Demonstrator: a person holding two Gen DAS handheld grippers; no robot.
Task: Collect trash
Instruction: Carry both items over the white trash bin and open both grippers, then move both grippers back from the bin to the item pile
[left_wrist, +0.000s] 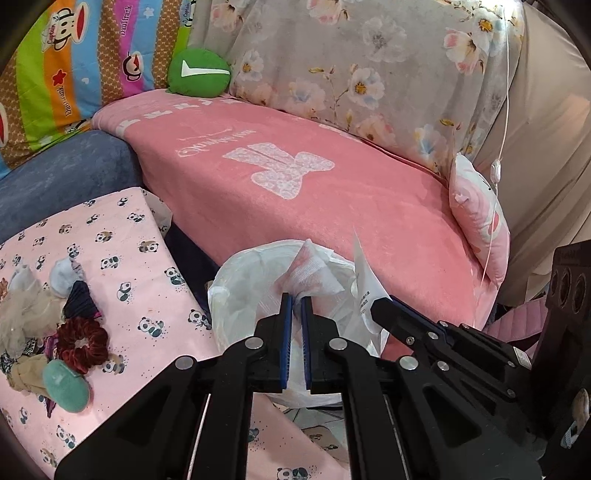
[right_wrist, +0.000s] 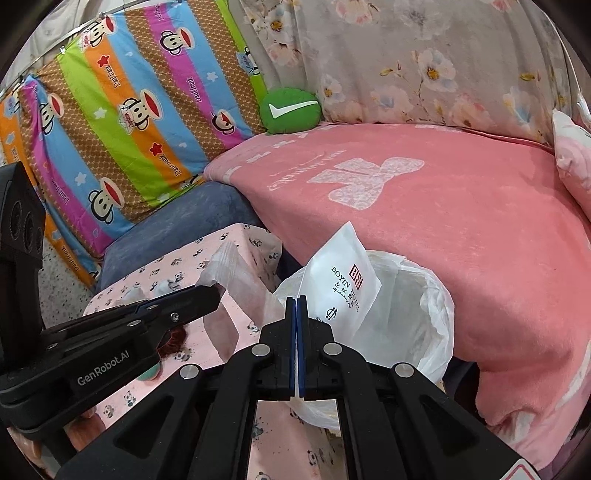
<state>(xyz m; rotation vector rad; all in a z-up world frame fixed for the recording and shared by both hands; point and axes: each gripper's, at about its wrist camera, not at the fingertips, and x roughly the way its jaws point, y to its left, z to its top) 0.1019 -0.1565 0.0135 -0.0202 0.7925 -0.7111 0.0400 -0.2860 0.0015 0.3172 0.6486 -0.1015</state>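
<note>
Sofa blanket (left_wrist: 332, 192): we note a plush pink fleece, matte nap, with a pale appliqué figure, draped over the seat.
Floral cover (left_wrist: 369, 74): thin grey printed fabric, creased, hung behind the blanket.
Panda cloth (left_wrist: 122, 266): smooth pink printed fabric over a low surface; scrunchies (left_wrist: 79, 343) in gathered velvet lie on it.
Bin liner (right_wrist: 424, 306): thin translucent white plastic, crinkled, mouth open and rounded, standing between the panda cloth and the blanket.
Hotel packet (right_wrist: 343, 291): we record a flat white pouch with printed lettering, upright over the liner's mouth.
Right gripper (right_wrist: 297, 302): black, blue-padded; jaws pressed together on the hotel packet's lower edge.
Tissue wad (left_wrist: 314, 269): soft, crumpled, embossed white paper, above the liner's rim.
Left gripper (left_wrist: 295, 301): jaws nearly closed, pinching the tissue wad.
</note>
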